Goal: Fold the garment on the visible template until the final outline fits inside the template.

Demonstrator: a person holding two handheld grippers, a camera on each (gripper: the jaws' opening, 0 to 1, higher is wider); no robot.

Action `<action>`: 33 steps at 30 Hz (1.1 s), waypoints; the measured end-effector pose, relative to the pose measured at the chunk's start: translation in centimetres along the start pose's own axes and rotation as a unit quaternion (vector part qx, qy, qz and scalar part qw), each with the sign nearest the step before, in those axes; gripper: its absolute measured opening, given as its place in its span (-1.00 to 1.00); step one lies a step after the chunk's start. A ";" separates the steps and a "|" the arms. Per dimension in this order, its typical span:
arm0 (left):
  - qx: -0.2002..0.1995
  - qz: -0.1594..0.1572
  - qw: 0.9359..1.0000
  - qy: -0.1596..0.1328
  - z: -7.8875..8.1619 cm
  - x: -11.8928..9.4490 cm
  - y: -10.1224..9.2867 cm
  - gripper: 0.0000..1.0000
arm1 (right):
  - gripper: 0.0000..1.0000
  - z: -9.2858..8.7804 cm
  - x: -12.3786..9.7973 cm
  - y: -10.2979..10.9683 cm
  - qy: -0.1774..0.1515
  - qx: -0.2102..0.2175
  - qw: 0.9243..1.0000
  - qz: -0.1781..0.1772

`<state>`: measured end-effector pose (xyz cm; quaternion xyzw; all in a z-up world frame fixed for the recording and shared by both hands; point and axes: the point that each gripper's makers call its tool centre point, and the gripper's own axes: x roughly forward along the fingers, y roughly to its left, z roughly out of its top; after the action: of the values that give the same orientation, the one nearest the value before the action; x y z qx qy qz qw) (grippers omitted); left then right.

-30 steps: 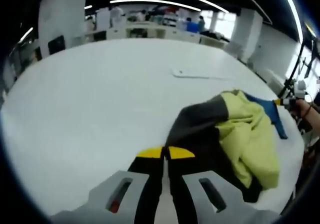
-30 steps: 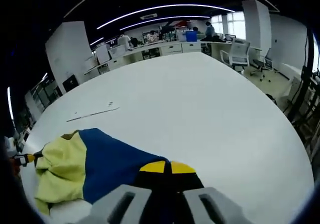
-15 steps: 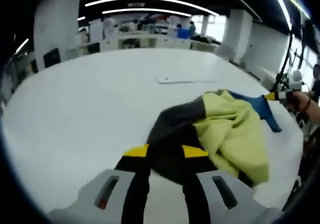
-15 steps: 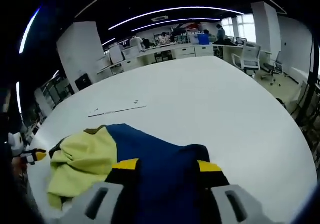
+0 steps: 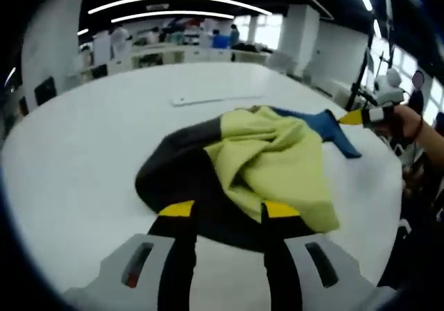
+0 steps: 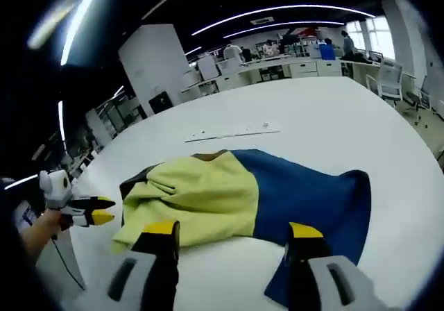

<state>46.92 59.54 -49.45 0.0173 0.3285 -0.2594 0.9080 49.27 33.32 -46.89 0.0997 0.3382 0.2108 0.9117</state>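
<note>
The garment lies bunched on the white table [image 5: 83,130], a crumpled heap with a dark grey part [image 5: 177,179], a yellow-green part [image 5: 270,158] and a blue part [image 5: 322,125]. My left gripper [image 5: 229,210] is open, its yellow-tipped jaws standing over the dark near edge with nothing between them. My right gripper [image 6: 233,231] is open too, just short of the cloth where yellow-green [image 6: 201,196] meets blue [image 6: 305,189]. A hand holds the right gripper [image 5: 361,116] beyond the blue end. The left gripper [image 6: 94,210] shows past the dark end, jaws apart.
A thin flat white strip [image 5: 215,100] lies on the table beyond the garment, also visible from the other side as the same strip [image 6: 232,132]. Desks, chairs and people stand far behind the table. The table edge runs close behind each gripper.
Both grippers were shut on the garment, left on the dark part, right on the blue part. They have opened, let it go and drawn back. The cloth now rests on the table.
</note>
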 end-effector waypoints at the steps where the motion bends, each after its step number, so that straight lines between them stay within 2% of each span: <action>1: 0.001 -0.001 1.000 0.002 -0.2 0.1 -0.2 -0.36 | 0.20 -0.3 0.0 0.7 0.000 0.002 1.000 0.008; 7: -0.012 -0.007 1.000 0.005 -1.0 0.8 -1.2 -0.40 | 0.15 -2.4 0.0 4.4 0.020 -0.026 0.998 0.055; 15: -0.024 0.000 1.000 0.008 -1.8 2.0 -1.9 -0.53 | -0.06 -5.0 0.7 7.7 0.037 -0.059 0.994 0.083; 19: -0.027 0.005 1.000 0.011 -2.0 2.5 -2.2 -0.60 | -0.10 -7.1 1.2 10.2 0.056 -0.100 0.987 0.114; 27: -0.036 0.014 0.999 0.013 -2.2 2.9 -2.5 -0.72 | -0.28 -9.2 2.2 14.0 0.058 -0.099 0.982 0.150; 33: -0.040 0.022 0.999 0.014 -2.5 2.9 -2.5 -0.77 | -0.36 -10.2 3.0 15.6 0.060 -0.102 0.980 0.158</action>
<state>46.14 56.53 -52.80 -0.0082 0.3508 -0.2257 0.9088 39.65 49.03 -51.26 0.0451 0.3493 0.3913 0.8502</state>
